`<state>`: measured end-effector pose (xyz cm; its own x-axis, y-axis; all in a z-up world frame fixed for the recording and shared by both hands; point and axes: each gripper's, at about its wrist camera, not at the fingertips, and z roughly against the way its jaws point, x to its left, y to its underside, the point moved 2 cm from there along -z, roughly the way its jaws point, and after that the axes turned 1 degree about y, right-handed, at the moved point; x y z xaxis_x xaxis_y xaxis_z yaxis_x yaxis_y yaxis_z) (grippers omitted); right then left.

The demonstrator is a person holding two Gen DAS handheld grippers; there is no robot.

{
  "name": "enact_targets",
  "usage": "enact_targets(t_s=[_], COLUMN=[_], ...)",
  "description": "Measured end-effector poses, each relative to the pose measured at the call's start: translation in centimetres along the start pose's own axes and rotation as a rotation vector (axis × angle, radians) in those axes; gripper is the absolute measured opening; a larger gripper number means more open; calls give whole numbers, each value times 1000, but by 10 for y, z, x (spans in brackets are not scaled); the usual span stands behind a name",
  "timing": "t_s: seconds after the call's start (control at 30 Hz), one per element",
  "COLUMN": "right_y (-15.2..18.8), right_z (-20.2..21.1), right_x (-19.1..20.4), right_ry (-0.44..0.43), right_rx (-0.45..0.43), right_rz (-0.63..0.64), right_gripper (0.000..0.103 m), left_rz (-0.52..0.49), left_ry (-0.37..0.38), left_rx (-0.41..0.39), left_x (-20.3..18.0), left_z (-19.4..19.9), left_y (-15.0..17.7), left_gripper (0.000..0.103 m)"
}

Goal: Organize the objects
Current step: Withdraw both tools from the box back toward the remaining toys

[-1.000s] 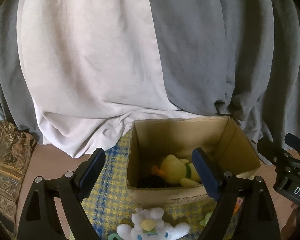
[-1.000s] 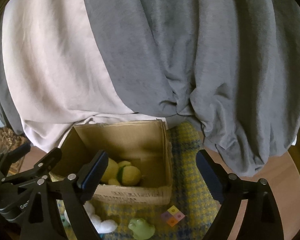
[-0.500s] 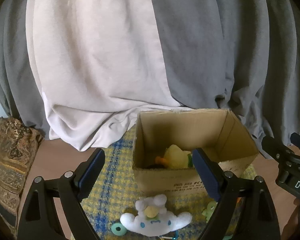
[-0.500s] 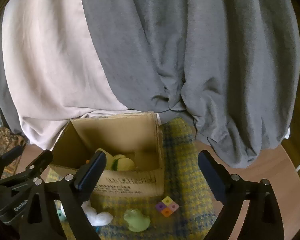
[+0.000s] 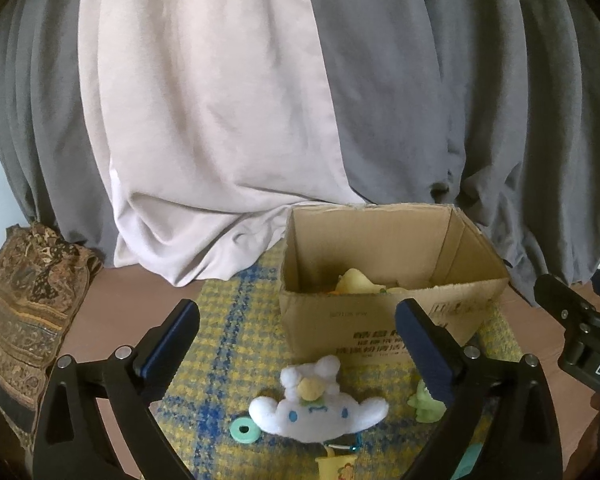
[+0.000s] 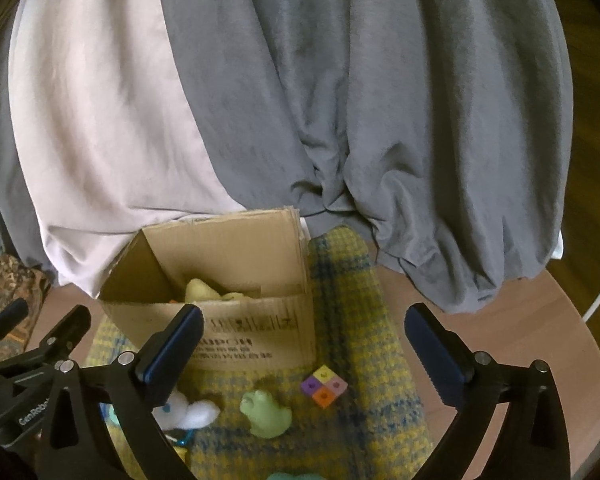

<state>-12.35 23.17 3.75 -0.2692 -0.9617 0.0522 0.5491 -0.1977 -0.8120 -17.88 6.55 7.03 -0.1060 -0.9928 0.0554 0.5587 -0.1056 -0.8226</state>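
Nearest of all, the left gripper (image 5: 298, 338) hangs over the mat with its jaws opening wide and nothing between them. Beside it on the right, the right gripper (image 6: 304, 340) is doing the same, jaws opening, empty, hovering above the right half of the mat.

Just under the left gripper lies a white plush dog (image 5: 316, 404) with long floppy ears, flat on the yellow-and-blue checked mat (image 5: 228, 344). To its left sits a small teal ring (image 5: 243, 432), touching nothing. At the very near edge there is a little yellow cup (image 5: 334, 465), partly cut off. To the right of the plush sits a green frog figure (image 6: 266, 410), and further right again a small cube (image 6: 324, 388) with purple, yellow, pink and orange squares, apart from the frog.

Moving further out, a cardboard box (image 5: 388, 320) stands open on the mat, printed lettering on its near wall. Inside it rests a yellow plush toy (image 5: 354, 282), only its top showing over the rim; what lies beneath it is hidden.

The mat rests on a brown wooden table (image 6: 496, 336). At the far left edge a patterned brown cloth (image 5: 28, 300) is bunched up. Behind everything hang curtains, a pale curtain (image 5: 204, 120) on the left and a grey curtain (image 6: 400, 120) on the right, both pooling on the table behind the box.
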Motion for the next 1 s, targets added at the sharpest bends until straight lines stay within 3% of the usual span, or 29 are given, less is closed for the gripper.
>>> enact_targets(t_s=[0.6,1.0], right_y=[42,73], right_z=[16,16], right_x=[-11,-12], right_ry=[14,30], right_rx=[18,58], right_rz=[-10,4], right_gripper=[102,102], left_rz=[-1,23], left_ry=[-44,-32], left_rx=[3,56], left_x=[3,8], left_z=[19,15], left_y=[49,85], left_gripper=[103,103])
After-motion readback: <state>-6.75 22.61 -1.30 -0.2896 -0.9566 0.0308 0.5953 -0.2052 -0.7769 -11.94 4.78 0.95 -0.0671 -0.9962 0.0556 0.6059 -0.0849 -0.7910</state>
